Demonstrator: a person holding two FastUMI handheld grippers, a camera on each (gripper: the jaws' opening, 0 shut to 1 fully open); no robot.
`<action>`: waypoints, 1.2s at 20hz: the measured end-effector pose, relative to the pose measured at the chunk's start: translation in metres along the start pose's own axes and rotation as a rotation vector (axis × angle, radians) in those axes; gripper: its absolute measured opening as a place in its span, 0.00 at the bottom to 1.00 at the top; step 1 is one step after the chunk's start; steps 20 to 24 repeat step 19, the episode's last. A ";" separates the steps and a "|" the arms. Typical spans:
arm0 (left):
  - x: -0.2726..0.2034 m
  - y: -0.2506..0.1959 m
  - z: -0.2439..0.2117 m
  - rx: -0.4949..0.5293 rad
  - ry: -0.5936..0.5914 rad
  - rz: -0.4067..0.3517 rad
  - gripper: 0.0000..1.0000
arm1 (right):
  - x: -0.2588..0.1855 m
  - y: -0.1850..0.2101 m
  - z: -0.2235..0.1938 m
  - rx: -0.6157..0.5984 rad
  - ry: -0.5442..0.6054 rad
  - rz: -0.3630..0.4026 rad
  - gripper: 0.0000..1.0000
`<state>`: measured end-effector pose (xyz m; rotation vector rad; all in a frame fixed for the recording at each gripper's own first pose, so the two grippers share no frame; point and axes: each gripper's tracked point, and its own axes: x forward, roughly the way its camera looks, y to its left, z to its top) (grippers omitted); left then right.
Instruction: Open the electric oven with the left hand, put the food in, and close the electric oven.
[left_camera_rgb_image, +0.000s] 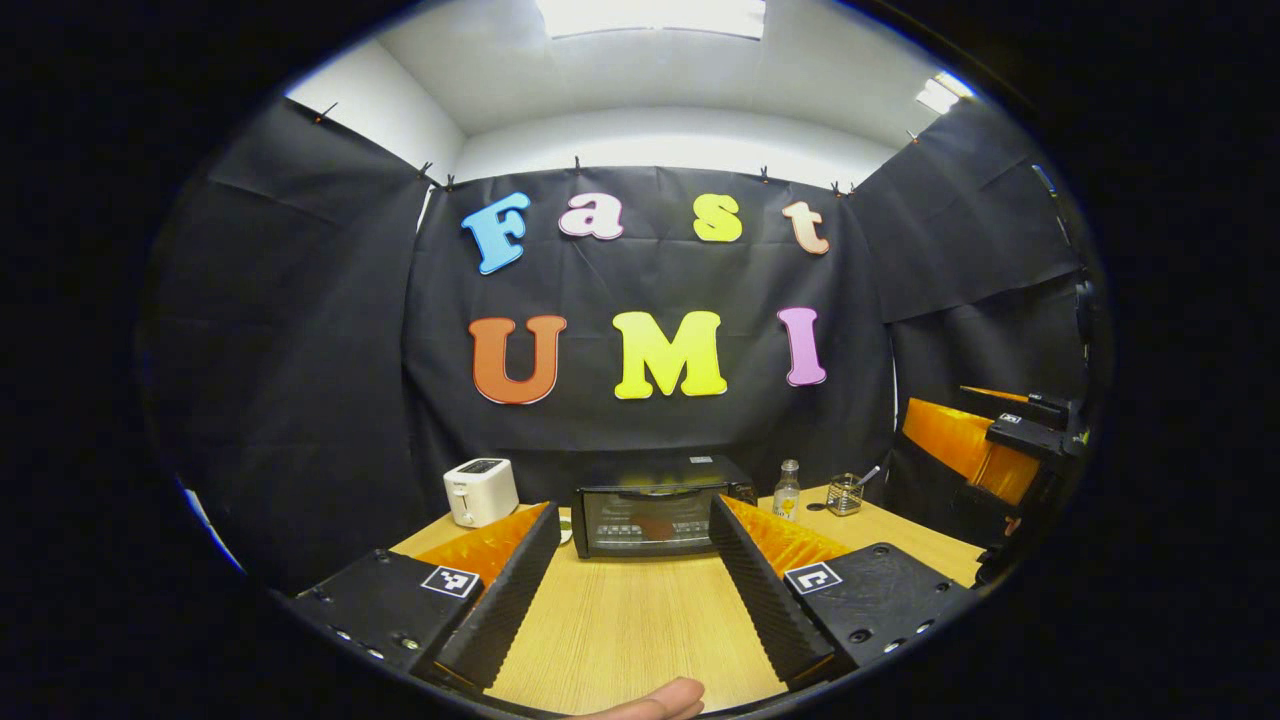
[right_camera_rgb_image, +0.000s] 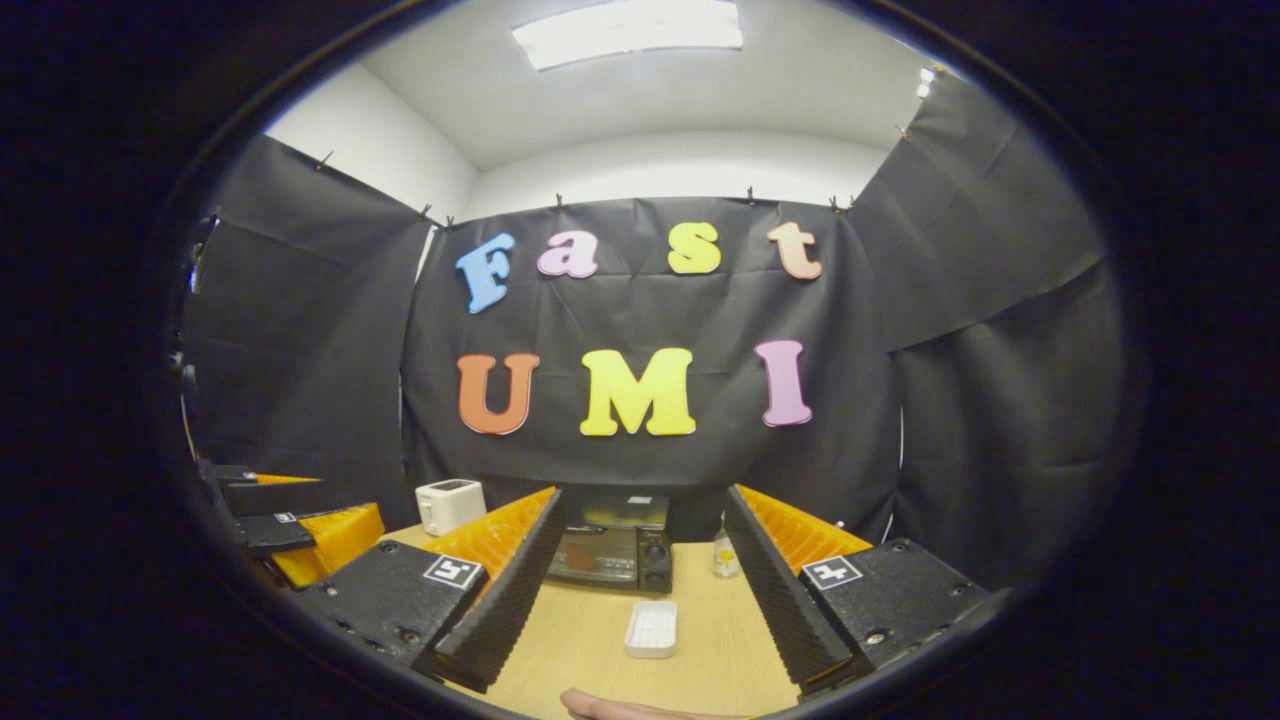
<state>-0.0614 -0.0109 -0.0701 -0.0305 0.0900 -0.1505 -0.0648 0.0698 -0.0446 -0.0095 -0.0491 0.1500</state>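
The black electric oven (left_camera_rgb_image: 650, 520) stands at the back of the wooden table (left_camera_rgb_image: 620, 630) with its glass door closed. A reddish patch shows behind the glass; I cannot tell what it is. My left gripper (left_camera_rgb_image: 635, 512) is open, held back from the oven and aimed at its door, with nothing between its fingers. In the right gripper view the oven (right_camera_rgb_image: 610, 550) sits left of centre, and a small white tray (right_camera_rgb_image: 651, 628) lies on the table in front of it. My right gripper (right_camera_rgb_image: 642, 500) is open and holds nothing. The right gripper (left_camera_rgb_image: 1000, 440) also hangs at the right edge.
A white toaster (left_camera_rgb_image: 480, 490) stands left of the oven. A small bottle (left_camera_rgb_image: 787, 490) and a glass cup (left_camera_rgb_image: 845, 493) stand to its right. A fingertip (left_camera_rgb_image: 650, 700) shows at the bottom edge. The left gripper (right_camera_rgb_image: 290, 530) is at the far left.
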 end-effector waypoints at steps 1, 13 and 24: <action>0.002 -0.002 -0.002 -0.009 0.004 -0.008 0.95 | 0.001 -0.002 0.000 -0.004 -0.002 -0.006 1.00; -0.009 0.018 0.019 0.005 -0.077 0.057 0.95 | 0.005 -0.004 -0.003 -0.003 0.000 -0.002 1.00; -0.012 0.006 0.020 0.003 -0.084 0.029 0.95 | 0.000 -0.006 0.003 -0.009 -0.029 0.001 1.00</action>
